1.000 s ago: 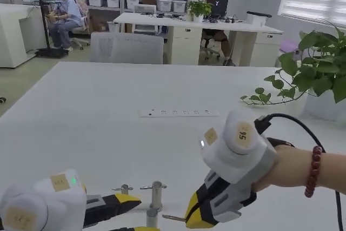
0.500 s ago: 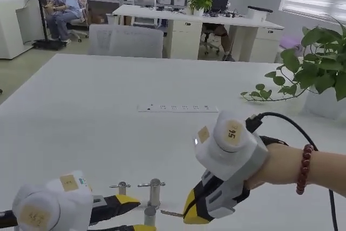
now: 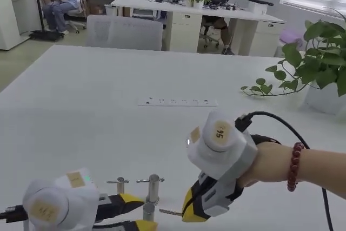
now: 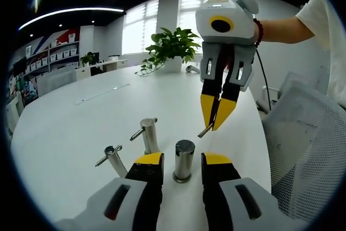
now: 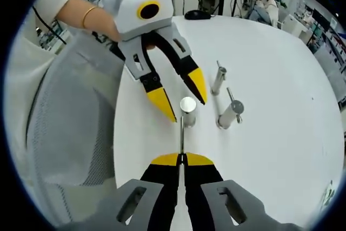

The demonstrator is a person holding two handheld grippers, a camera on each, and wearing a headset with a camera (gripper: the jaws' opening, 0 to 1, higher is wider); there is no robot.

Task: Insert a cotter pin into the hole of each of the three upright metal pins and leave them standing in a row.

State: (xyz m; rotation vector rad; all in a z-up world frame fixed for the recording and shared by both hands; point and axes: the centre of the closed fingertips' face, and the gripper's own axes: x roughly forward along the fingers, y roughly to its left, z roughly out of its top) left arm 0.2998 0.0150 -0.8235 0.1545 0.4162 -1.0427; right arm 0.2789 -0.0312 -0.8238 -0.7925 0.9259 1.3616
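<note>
White workbench [image 3: 108, 106] runs back toward an office, with a potted plant [image 3: 319, 58] at its right edge and a power strip [image 3: 177, 102] lying flat across the middle.

The right gripper [image 3: 189, 215] is held in a hand and angles down towards the near edge. Its jaws are clenched on a cotter pin [image 5: 181, 139]. The left gripper [image 3: 141, 212] comes in low from the left with its jaws spread. A bare pin [image 4: 184, 158] stands between them with a slim gap on each side.

Three metal pins stand upright, long axes vertical, in a short slanting row. The bare pin is nearest the person, with the middle pin [image 4: 148, 136] and then the far pin [image 4: 115, 159] beyond it. A second cotter pin [image 4: 138, 132] passes crosswise through the middle pin near its top, and a third cotter pin [image 4: 102, 159] does the same through the far pin.

The held cotter pin lies roughly level, in line with the right gripper's jaws. Its free tip points at the upper part of the bare pin, just beside it. I cannot tell whether they touch.
</note>
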